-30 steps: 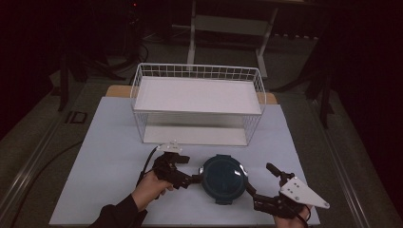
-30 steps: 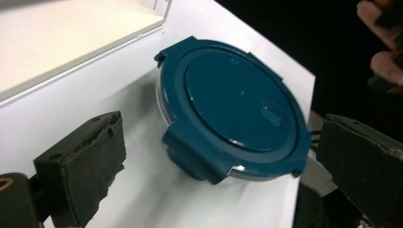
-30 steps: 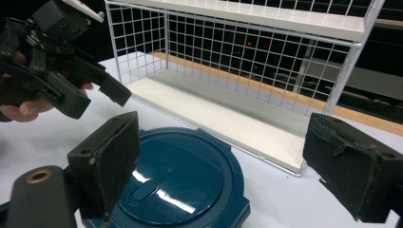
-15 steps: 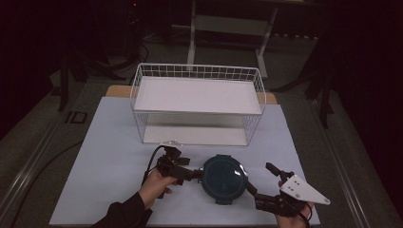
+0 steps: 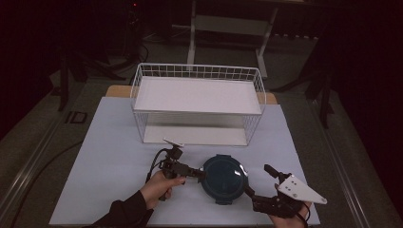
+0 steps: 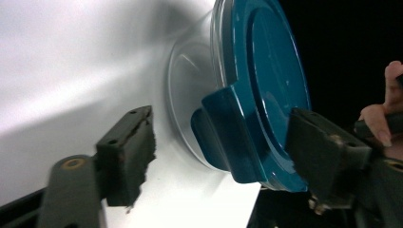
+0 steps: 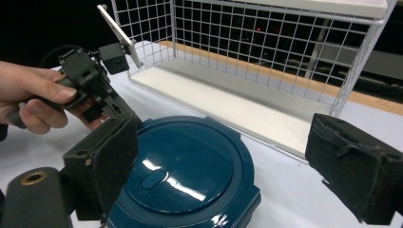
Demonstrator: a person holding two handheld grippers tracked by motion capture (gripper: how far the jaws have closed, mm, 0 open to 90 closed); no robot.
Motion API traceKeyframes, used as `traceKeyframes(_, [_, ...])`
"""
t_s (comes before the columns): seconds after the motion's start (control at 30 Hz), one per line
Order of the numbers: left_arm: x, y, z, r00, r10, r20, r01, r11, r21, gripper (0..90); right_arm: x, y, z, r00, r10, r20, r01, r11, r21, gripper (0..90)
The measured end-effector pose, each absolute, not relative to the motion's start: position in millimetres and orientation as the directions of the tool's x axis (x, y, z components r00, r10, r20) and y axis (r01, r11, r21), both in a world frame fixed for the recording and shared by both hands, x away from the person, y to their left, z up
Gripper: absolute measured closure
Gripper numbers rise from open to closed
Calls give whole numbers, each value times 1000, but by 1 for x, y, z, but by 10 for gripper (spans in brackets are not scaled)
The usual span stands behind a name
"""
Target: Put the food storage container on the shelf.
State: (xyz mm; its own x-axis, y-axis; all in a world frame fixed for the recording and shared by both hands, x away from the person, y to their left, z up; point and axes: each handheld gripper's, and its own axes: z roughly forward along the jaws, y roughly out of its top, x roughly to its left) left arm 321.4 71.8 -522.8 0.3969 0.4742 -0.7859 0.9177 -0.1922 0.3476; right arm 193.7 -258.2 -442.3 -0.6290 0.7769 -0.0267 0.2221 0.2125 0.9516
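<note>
A round clear container with a dark teal lid sits on the white table near the front edge. My left gripper is at the container's left side, open, with the lid's latch tab between its jaws. To the container's right, my right gripper is wide open, one jaw on each side of the lid's near edge, gripping nothing. The right gripper view also shows the left hand holding its gripper beyond the lid.
A white wire basket with a white board across its top and another on its floor stands just behind the container. Bare white table surface lies to the left. Dark floor and stands surround the table.
My left gripper has slid right, up to the container's side, bringing the latch tab between its jaws. The right gripper and the container have hardly moved.
</note>
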Motion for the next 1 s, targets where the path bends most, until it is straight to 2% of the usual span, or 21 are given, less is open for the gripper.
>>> traceKeyframes(0.2, [322,69,-525,375,432,-820,927,-195,321,500,194,-260,-443,-622,782,-22,236,215,948,105])
traceKeyframes(0.37, [321,69,-525,384,427,-819,923,-201,328,510,199,-263,-446,-621,784,14,286,211,935,121])
traceKeyframes(0.53, [313,70,-517,449,421,-788,893,-229,387,541,209,-271,-453,-617,779,110,389,181,903,151])
traceKeyframes(0.67, [304,69,-511,497,422,-758,868,-253,428,554,219,-276,-462,-620,748,236,502,147,852,186])
traceKeyframes(0.9, [297,71,-510,543,407,-734,840,-273,470,567,235,-288,-477,-595,670,443,658,90,748,360])
traceKeyframes(1.0, [295,72,-509,564,401,-722,826,-280,489,571,238,-290,-484,-585,651,484,694,93,714,436])
